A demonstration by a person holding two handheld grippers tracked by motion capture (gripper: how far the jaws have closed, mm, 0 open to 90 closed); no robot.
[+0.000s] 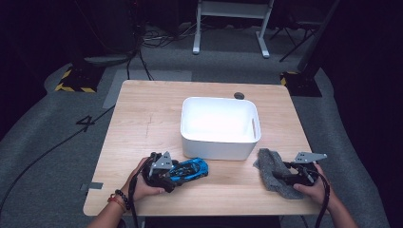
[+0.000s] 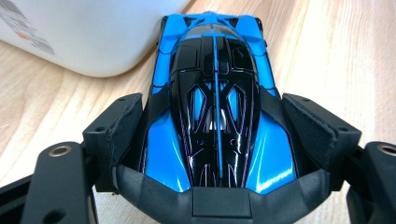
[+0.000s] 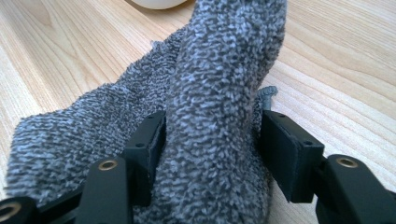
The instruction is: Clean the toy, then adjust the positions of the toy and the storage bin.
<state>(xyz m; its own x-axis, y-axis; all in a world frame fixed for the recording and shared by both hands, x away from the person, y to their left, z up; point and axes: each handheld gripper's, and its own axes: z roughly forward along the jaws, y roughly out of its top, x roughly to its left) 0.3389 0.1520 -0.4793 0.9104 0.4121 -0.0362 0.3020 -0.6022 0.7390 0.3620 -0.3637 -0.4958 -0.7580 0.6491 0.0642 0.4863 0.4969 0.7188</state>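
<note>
The left gripper [image 2: 212, 140] is clamping its padded jaws against both flanks of the blue toy car [image 2: 215, 112], which is sitting on the wooden table [image 1: 142, 118] near the front edge. In the high view the car's long axis is running from eight to two o'clock, its far end just beside the white bin [image 1: 219, 127]. The car is glossy blue and black plastic. The right gripper [image 3: 210, 144] is straddling a raised fold of the grey cloth [image 3: 215, 93]; its jaws are standing partly apart, the left pad touching, the right pad's contact uncertain. The cloth is nubby terry, lying crumpled at four o'clock from the bin.
</note>
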